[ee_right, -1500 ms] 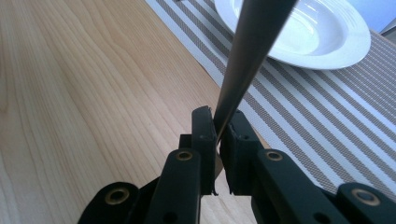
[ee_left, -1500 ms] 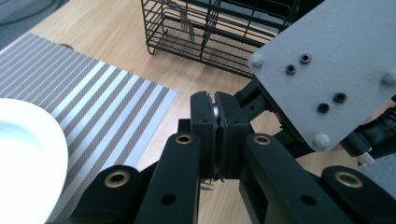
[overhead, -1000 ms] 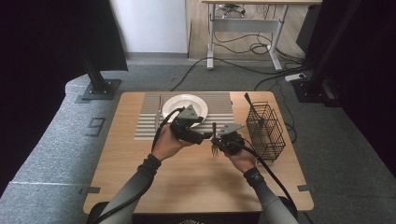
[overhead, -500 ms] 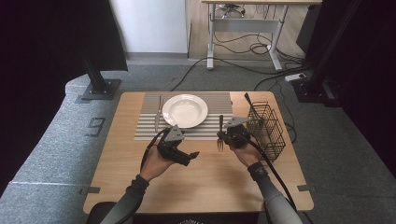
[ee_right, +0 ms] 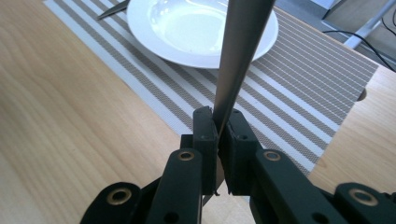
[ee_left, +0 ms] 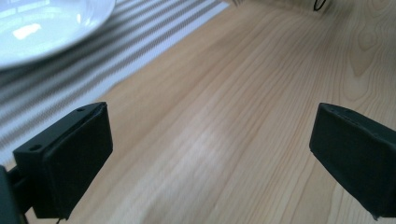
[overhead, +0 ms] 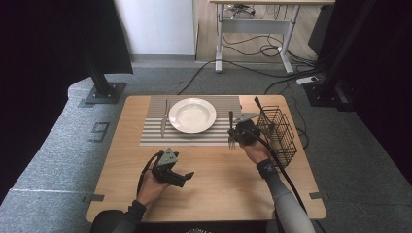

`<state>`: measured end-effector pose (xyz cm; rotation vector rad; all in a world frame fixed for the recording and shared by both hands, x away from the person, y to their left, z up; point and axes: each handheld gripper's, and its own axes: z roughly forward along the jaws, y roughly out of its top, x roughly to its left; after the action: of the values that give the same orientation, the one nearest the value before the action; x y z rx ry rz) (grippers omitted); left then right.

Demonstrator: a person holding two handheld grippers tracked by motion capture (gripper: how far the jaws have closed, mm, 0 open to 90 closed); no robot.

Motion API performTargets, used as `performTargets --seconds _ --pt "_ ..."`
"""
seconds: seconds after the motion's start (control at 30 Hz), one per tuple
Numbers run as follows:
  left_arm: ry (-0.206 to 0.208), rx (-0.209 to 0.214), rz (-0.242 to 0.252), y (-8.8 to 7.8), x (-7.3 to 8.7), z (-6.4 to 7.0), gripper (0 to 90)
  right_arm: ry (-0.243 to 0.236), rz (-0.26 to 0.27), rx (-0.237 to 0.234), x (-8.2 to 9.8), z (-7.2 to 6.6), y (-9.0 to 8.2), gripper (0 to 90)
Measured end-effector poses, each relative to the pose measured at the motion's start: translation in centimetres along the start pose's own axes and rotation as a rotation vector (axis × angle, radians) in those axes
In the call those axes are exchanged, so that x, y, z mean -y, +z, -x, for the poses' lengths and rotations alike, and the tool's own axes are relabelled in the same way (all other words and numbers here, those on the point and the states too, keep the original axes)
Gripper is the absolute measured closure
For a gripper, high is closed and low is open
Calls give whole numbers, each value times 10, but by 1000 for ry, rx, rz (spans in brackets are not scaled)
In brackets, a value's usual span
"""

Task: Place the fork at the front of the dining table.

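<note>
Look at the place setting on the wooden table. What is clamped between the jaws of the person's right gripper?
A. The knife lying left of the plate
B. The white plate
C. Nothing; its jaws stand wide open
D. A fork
D. The right gripper is shut on the fork, tines hanging down in the high view; its metal handle sits between the closed jaws in the right gripper view.

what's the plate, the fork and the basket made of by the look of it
Plate: glossy white, likely glazed ceramic; it mirrors bright highlights.
Fork: smooth grey metal, probably stainless steel, judging by the sheen on its handle.
Basket: thin dark wire grid, seemingly coated metal; you can see through it.
</note>
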<state>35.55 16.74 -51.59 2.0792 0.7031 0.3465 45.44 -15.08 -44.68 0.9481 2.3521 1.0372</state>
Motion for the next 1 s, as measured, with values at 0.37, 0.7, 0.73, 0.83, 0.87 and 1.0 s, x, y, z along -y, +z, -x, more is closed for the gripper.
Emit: performTargets --seconds 0.37,0.7,0.73,0.83,0.87,1.0 --pt "2 -38 -91 4 22 -1 0 10 -57 58 -18 16 20 841" --pt "0 -53 -160 14 27 -1 0 31 -111 88 -26 31 47 842" --pt "2 -55 -165 14 27 -1 0 33 -116 92 -26 32 50 841" --pt "15 -61 -185 16 27 1 0 38 -142 104 -26 36 60 842" --pt "22 -65 -193 17 26 2 0 44 -151 107 -26 38 63 842" --pt "56 -79 -221 20 26 5 0 62 -172 121 -26 42 75 841"
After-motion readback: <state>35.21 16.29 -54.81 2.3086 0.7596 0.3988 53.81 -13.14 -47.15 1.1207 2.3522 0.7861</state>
